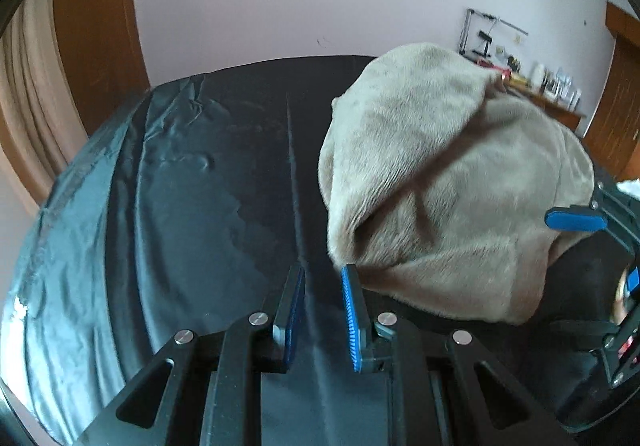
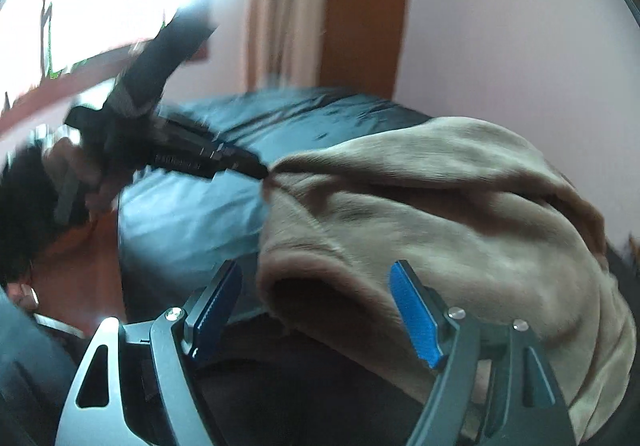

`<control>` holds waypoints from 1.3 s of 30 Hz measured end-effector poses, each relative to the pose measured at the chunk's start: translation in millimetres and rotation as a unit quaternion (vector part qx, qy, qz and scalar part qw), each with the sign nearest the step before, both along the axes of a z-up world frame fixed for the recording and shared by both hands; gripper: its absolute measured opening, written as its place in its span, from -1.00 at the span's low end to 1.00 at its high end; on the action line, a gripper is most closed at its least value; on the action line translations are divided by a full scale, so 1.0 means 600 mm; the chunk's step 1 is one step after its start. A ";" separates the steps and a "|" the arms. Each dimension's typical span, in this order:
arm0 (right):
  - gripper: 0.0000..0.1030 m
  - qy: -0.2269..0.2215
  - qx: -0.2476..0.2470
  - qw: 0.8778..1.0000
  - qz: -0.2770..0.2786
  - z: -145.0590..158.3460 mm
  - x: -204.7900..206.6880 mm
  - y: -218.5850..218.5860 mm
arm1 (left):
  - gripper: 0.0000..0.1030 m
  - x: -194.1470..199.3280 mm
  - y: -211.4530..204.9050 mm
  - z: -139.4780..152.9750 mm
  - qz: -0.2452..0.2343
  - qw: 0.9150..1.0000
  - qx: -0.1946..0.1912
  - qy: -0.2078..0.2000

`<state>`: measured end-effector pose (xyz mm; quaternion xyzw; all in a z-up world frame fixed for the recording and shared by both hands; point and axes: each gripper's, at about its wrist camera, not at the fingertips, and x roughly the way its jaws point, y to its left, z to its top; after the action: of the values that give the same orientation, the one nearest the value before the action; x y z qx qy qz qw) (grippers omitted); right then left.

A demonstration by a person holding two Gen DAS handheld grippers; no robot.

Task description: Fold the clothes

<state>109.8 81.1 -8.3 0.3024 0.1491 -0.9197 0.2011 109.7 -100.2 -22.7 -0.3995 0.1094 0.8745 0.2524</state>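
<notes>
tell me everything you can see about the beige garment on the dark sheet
The beige garment looks like soft, fuzzy fleece, rumpled into a loose heap with deep folds. It lies on the dark sheet. A rolled hem forms a dark opening facing the right tool, whose jaws are open around it without gripping. The left tool is open at the garment's near left edge, one finger beside the cloth. What kind of garment it is cannot be told.

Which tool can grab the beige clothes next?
Probably right. The right tool is open around the edge of the beige clothes. The left tool is open, but only dark sheet shows between its fingers.
</notes>
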 end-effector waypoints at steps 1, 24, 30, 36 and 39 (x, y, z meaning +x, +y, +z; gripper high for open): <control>0.55 -0.004 0.019 1.000 0.013 -0.006 -0.004 -0.011 | -0.61 -0.001 -0.003 -0.002 -0.001 1.000 -0.001 0.001; -0.69 0.043 0.002 0.994 -0.098 0.056 -0.040 0.052 | -0.61 0.094 0.097 0.010 -0.196 0.948 -0.150 0.199; -0.69 0.050 0.004 0.996 -0.079 0.054 -0.003 0.041 | -0.61 0.086 0.154 -0.003 -0.250 0.920 -0.198 0.230; -0.69 0.049 -0.007 0.996 -0.073 0.047 -0.002 0.040 | -0.61 0.073 0.182 -0.002 -0.280 0.909 -0.205 0.231; -0.69 0.052 -0.015 0.997 -0.060 0.046 0.005 0.042 | -0.61 0.069 0.185 -0.008 -0.308 0.904 -0.207 0.214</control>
<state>112.8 106.3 19.3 0.2600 0.1273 -0.9466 0.1418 151.2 10.8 -27.5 -0.1924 0.4569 0.7751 0.3916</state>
